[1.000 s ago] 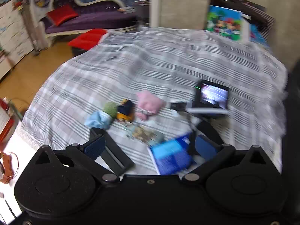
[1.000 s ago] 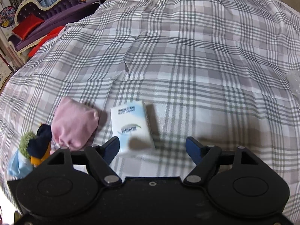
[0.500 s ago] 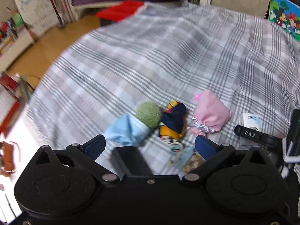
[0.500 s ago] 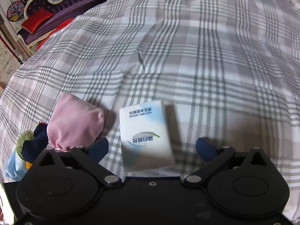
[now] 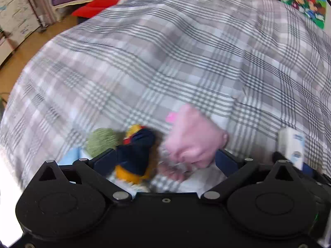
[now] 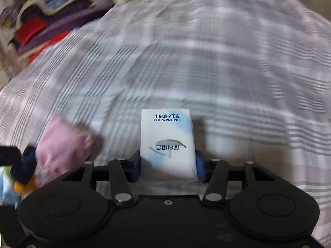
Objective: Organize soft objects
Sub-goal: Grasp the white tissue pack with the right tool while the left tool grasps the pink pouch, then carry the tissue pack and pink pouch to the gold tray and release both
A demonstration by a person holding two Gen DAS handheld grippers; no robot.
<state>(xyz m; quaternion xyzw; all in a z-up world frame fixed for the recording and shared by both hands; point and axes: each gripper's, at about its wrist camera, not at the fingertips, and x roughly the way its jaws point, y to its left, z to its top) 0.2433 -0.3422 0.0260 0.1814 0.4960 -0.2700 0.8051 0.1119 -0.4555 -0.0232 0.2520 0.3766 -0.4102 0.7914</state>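
In the right wrist view a white and blue tissue pack [image 6: 167, 140] stands between the blue pads of my right gripper [image 6: 168, 165]. Its jaws are closing and both pads press on the pack's sides. My left gripper [image 5: 165, 161] is open, low over the plaid bed. Between its fingers lie a navy and yellow plush toy [image 5: 135, 153] and a pink pouch [image 5: 192, 138]. A green fuzzy ball [image 5: 101, 140] and a light blue cloth [image 5: 69, 157] lie just left of the toy. The tissue pack [image 5: 291, 144] shows at the right edge of the left wrist view.
A grey plaid bedspread [image 5: 165, 62] covers the whole bed. The pink pouch [image 6: 62, 144] and plush toy [image 6: 26, 165] sit left of the right gripper. A purple sofa with red cushions [image 5: 99, 2] and wooden floor [image 5: 24, 49] lie beyond the bed's left edge.
My left gripper has come down and closer over the plush toy and pink pouch. The right gripper's jaws widened, then closed onto the tissue pack, which now stands up between the pads.
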